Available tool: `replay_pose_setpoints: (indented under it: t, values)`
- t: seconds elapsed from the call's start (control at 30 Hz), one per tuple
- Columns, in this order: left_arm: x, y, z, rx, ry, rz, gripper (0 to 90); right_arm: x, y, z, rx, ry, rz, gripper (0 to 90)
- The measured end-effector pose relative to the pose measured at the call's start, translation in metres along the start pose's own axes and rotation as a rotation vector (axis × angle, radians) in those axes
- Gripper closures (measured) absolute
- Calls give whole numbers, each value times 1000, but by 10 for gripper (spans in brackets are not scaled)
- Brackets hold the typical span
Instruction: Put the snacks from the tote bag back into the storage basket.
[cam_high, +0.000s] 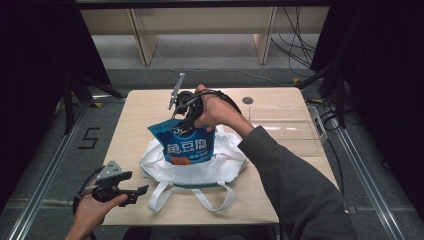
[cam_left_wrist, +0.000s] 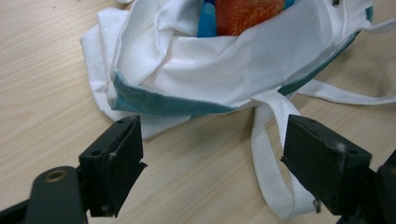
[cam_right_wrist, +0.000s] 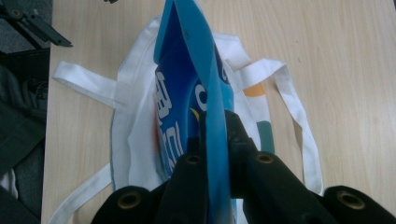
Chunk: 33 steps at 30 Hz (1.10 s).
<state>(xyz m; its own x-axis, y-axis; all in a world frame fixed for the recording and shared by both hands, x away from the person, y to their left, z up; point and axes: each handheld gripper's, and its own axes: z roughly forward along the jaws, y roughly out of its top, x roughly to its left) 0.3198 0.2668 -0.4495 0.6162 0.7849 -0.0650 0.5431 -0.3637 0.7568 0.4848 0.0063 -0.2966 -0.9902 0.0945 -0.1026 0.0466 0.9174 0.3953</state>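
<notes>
A blue snack bag (cam_high: 186, 144) with white characters stands upright, its lower part inside a white cloth tote bag (cam_high: 200, 167) on the wooden table (cam_high: 145, 107). My right gripper (cam_high: 191, 119) is shut on the snack bag's top edge (cam_right_wrist: 215, 135); the tote bag (cam_right_wrist: 135, 126) lies below it. My left gripper (cam_high: 134, 192) is open near the table's front left, a little short of the tote. Between its jaws I see bare table, with the tote's teal-trimmed edge (cam_left_wrist: 154, 105) and a white handle strap (cam_left_wrist: 266, 154) ahead. The snack bag's orange and blue print (cam_left_wrist: 243, 14) shows inside the tote.
A clear plastic box (cam_high: 285, 127) sits at the table's right side. A small dark round disc (cam_high: 247, 100) lies near the far edge. The tote's handle loops (cam_high: 195, 197) trail toward the front edge. Black stands and cables ring the table.
</notes>
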Motion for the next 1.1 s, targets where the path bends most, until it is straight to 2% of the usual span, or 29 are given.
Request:
replay_pose_setpoints:
  t: [0.1, 0.13, 0.33, 0.4, 0.43, 0.5, 0.6, 0.63, 0.67, 0.7, 0.8, 0.83, 0.87, 0.93, 1.07, 1.1]
  values:
    - [-2, 0, 1, -19, 1, -25, 194, -1, 0, 0, 0, 9, -12, 900]
    - [0, 0, 0, 0, 0, -4, 194, -1, 0, 0, 0, 6, -15, 900]
    - [1, 0, 0, 7, -7, -6, 194, -2, 1, -1, 3, 21, -34, 900]
    - [0, 0, 0, 8, -8, -23, 194, -1, 2, -3, 20, 14, -34, 900]
    - [1, 0, 0, 4, -5, -13, 194, -1, 3, -5, 28, 15, -44, 900]
    - [0, 0, 1, 1, -2, -25, 194, 1, 6, -8, 40, 8, -49, 900]
    - [1, 0, 0, 6, -5, -18, 194, 0, 11, -16, 47, 1, -68, 900]
    - [0, 0, 1, -9, 10, -28, 194, 1, 13, -20, 49, -6, -64, 900]
    - [0, 0, 1, -5, -2, -27, 194, 0, 15, -23, 43, -5, -87, 900]
    - [0, 0, 1, 0, -2, -25, 194, 2, 16, -27, 45, -6, -74, 900]
    - [0, 0, 1, -1, -2, -32, 194, 3, 20, -39, 36, -9, -76, 900]
    - [0, 0, 1, -1, -2, -29, 194, 5, 21, -43, 25, -4, -53, 900]
    - [0, -1, 1, -4, 2, -26, 194, 4, 23, -48, 15, -1, -73, 900]
    - [0, 0, 1, -2, 1, -29, 194, 4, 25, -58, 11, -14, -64, 900]
    - [1, 0, 0, 4, 2, -11, 194, 2, 26, -76, -5, -23, -80, 900]
    - [1, 0, 1, 1, 5, -23, 194, 2, 26, -81, -9, -31, -85, 900]
